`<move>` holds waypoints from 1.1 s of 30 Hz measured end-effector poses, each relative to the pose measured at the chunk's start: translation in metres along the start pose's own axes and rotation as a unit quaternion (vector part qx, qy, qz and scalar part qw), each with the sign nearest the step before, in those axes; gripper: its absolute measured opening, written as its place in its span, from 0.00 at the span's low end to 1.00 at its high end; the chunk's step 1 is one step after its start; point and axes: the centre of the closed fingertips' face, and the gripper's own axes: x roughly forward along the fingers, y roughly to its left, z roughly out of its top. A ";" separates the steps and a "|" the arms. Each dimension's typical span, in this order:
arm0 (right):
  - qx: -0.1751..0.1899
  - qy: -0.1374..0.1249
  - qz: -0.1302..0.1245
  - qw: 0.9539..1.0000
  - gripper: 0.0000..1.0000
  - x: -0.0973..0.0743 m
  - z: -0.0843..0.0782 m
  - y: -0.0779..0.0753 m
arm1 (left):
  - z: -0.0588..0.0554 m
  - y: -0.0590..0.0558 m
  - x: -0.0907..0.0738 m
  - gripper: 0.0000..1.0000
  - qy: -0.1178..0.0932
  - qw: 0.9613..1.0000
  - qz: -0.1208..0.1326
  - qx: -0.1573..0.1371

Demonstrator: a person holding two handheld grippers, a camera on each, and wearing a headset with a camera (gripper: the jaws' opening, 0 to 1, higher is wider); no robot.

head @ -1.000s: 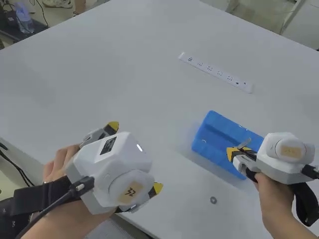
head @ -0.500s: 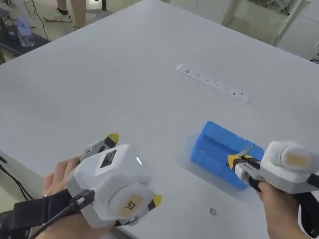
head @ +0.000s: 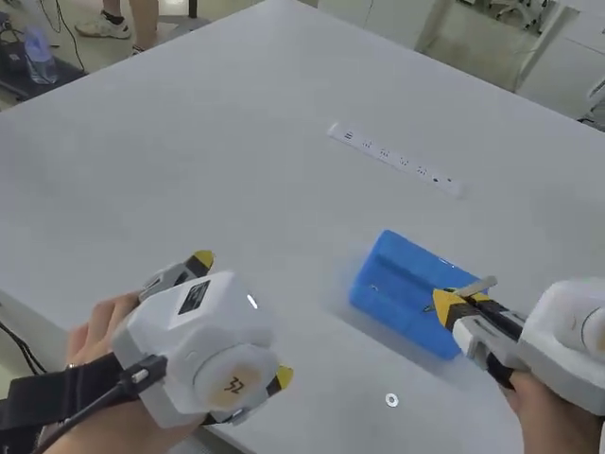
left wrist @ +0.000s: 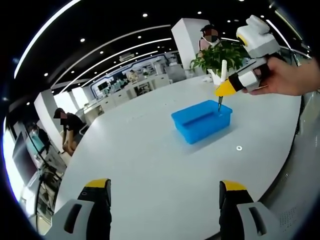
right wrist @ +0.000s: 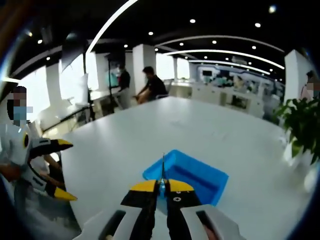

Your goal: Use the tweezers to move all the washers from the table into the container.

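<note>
Yellow-tipped jaws of the right gripper were pinched together on the tweezers, whose thin metal point stuck out straight ahead between them. In the left gripper view that point aimed downward, with its tip at the rim of the blue container, at the corner closest to the gripper. Whether the tip carried anything was too small to tell. The open-topped container sat just ahead of and below the gripper; its inside could not be made out.

One washer lay flat on the grey table, short of the tweezers' tip on the person's side, apart from the container and touching nothing else.

Off to the left of the tweezers, well apart from the container, the left gripper hung above the table edge. Its jaws were spread wide with nothing between them, and a hand was wrapped around its body.

Beyond the container, farther from the tweezers, a white power strip lay flat on the table. Past the table's far edge, in the left gripper view, stood a leafy green plant.
</note>
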 end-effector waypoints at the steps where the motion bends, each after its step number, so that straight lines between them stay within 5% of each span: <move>1: 0.000 0.009 0.005 1.000 0.04 -0.002 -0.008 0.005 | 0.000 0.000 0.000 0.92 0.000 1.000 0.001 -0.001; 12: 0.003 0.087 0.022 0.996 0.04 -0.009 -0.072 0.027 | 0.003 0.003 -0.002 0.92 -0.007 1.000 0.006 -0.003; 33: -0.013 0.110 0.016 0.994 0.04 0.005 -0.093 0.020 | -0.001 0.001 0.000 0.91 0.002 1.000 0.003 0.005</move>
